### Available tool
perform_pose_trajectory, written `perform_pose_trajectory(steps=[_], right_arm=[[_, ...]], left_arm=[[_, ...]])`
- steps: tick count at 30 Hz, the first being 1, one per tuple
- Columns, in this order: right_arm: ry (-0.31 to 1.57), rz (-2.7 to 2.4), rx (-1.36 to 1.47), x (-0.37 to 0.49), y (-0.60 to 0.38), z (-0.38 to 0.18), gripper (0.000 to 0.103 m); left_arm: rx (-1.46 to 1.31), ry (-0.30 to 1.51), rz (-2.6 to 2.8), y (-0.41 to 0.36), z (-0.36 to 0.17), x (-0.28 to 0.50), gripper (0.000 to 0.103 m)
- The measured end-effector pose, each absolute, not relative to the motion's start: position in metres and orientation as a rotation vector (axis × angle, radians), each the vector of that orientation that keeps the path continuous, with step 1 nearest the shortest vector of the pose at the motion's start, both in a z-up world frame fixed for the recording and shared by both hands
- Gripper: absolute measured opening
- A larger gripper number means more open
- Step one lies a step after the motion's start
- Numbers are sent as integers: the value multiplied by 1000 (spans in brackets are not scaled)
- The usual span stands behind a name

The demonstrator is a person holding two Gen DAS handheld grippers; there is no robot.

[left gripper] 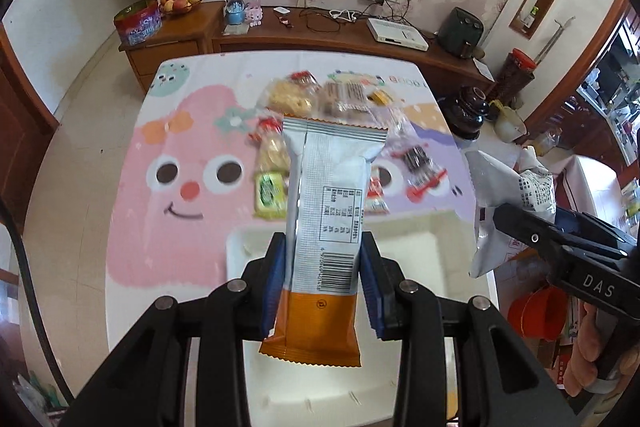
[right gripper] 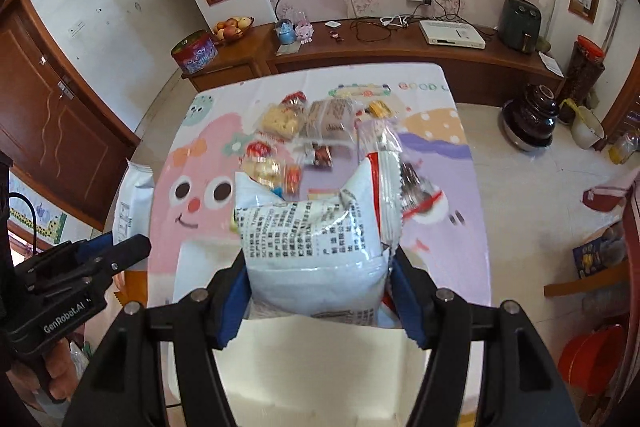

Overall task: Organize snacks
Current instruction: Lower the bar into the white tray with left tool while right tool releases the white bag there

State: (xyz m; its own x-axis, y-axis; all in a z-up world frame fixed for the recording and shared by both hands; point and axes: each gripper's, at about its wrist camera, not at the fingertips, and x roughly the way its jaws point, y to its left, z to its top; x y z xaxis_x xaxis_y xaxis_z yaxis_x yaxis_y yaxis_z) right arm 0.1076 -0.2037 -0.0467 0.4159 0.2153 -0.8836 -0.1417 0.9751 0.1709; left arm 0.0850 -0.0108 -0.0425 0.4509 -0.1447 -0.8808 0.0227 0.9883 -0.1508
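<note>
Left gripper point(left gripper: 324, 267): closed on a long silver and orange snack packet point(left gripper: 326, 227), which is pinched between the blue pads point(left gripper: 276, 283) at about its lower third; the orange end hangs toward the camera and the crimped silver end points away. In the right wrist view this gripper point(right gripper: 132, 247) is seen at the far left, with the packet's silver edge point(right gripper: 134, 195) showing behind it.

Right gripper point(right gripper: 320, 291): closed on a white snack bag point(right gripper: 316, 243) printed with black text and a red stripe; the bag is squeezed between the blue pads point(right gripper: 234, 303) and bulges above them. In the left wrist view the same bag point(left gripper: 508, 199) is seen at the right, gripped by the black fingers point(left gripper: 532, 231).

White tray point(left gripper: 400, 243): seen on the near part of the table, below both held packets; neither packet can be seen touching it.

Snack pile point(left gripper: 320, 107): left loose on the middle of the table, beyond the tray; clear packets of pale biscuits, a green packet point(left gripper: 270, 195) and small red-marked wrappers are made out, several blurred.

Table cover point(left gripper: 180, 167): printed with a pink cartoon face, spread over the whole tabletop.

Background: a wooden sideboard point(right gripper: 400, 47) is seen against the wall, with a fruit bowl point(right gripper: 232, 27) at its left end.
</note>
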Motion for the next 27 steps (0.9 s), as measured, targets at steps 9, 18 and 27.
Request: perform_pose_trajectory(steps=[9, 18, 27], right_arm=[[1200, 211, 23, 64, -220, -77, 65], [1236, 247, -50, 53, -215, -93, 67], [1287, 259, -72, 49, -207, -107, 74]], left_arm=[[-52, 1166, -43, -42, -77, 47, 34], [-47, 1189, 6, -45, -88, 38, 35], [-15, 1173, 81, -42, -89, 25, 76]])
